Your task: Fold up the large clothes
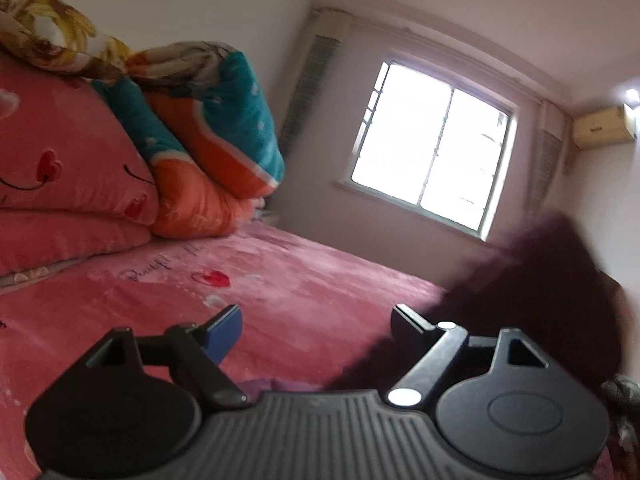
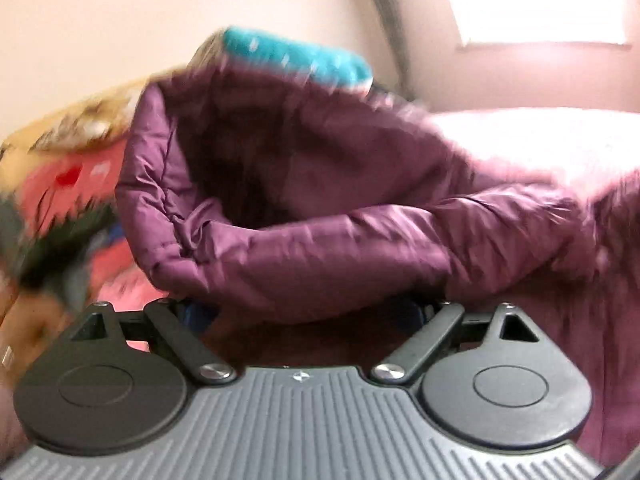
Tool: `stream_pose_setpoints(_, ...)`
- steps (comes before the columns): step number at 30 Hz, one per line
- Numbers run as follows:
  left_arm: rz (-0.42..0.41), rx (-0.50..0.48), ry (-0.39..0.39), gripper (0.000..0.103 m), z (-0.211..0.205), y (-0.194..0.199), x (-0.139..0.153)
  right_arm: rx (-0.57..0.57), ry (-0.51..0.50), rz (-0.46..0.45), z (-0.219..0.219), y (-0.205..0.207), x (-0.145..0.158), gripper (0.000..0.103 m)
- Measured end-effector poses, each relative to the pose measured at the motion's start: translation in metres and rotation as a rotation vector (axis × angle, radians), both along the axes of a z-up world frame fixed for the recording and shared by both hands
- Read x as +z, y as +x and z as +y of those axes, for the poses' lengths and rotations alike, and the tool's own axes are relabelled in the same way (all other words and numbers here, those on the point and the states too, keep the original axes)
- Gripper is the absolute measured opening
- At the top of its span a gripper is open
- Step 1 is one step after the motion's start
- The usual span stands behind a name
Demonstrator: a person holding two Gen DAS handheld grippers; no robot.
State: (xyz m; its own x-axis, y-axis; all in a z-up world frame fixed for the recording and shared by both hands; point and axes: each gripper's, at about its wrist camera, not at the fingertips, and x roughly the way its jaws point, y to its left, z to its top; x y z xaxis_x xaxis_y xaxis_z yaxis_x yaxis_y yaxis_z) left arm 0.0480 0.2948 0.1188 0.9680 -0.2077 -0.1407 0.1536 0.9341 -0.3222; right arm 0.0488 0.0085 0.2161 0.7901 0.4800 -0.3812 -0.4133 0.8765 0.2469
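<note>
Nearest in the right wrist view, the right tongs (image 2: pixel 316 312) are buried under a fold of the purple padded jacket (image 2: pixel 304 200). The cloth drapes over both fingertips, and only slivers of blue pad show at either side. The arms look spread fairly wide, but whether the pads press on the fabric I cannot tell. The picture is smeared, so detail is thin.

In the left wrist view the left tongs (image 1: pixel 316 320) stand wide with nothing between them. One blue pad (image 1: pixel 226 330) shows plainly on the left, and the other finger's tip sits just beside the dark edge of the jacket (image 1: pixel 532 304) without gripping it.

The jacket lies on the pink bed (image 1: pixel 280 280), bunched toward the right side of the left view, with part of it lifted up in front of the right camera.

As a judgement, it is a quilted, puffy coat: light for its bulk, soft and springy, with a smooth shell that looks slippery. Thick folds will want to spring open, and a pinch on one shell layer may slide. Stitched seams, the hem or the cuff edge look like the firmest places to take hold, with the two hands well apart.

Further back, folded pink bedding (image 1: pixel 68 168) and an orange and teal blanket (image 1: pixel 216 152) are stacked against the wall. Beyond them is a bright window (image 1: pixel 432 148).
</note>
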Motion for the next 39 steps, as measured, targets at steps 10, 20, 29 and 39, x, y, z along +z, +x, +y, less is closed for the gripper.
stream_pose_setpoints(10, 0.244, -0.101, -0.01, 0.084, 0.003, 0.025, -0.029, -0.174, 0.085, 0.017, -0.019, 0.083, 0.048, 0.103)
stream_pose_setpoints(20, 0.375, -0.124, -0.094, 0.084, 0.013, 0.023, -0.045, -0.567, -0.067, 0.131, -0.175, -0.077, -0.014, 0.103)
stream_pose_setpoints(29, 0.399, -0.164, -0.09, 0.084, -0.012, 0.033, -0.05, -0.557, 0.062, 0.219, -0.216, -0.101, -0.045, 0.103)
stream_pose_setpoints(39, 0.392, -0.167, -0.088, 0.084, -0.019, 0.041, -0.052, -0.504, 0.128, 0.233, -0.177, -0.055, -0.067, 0.103)
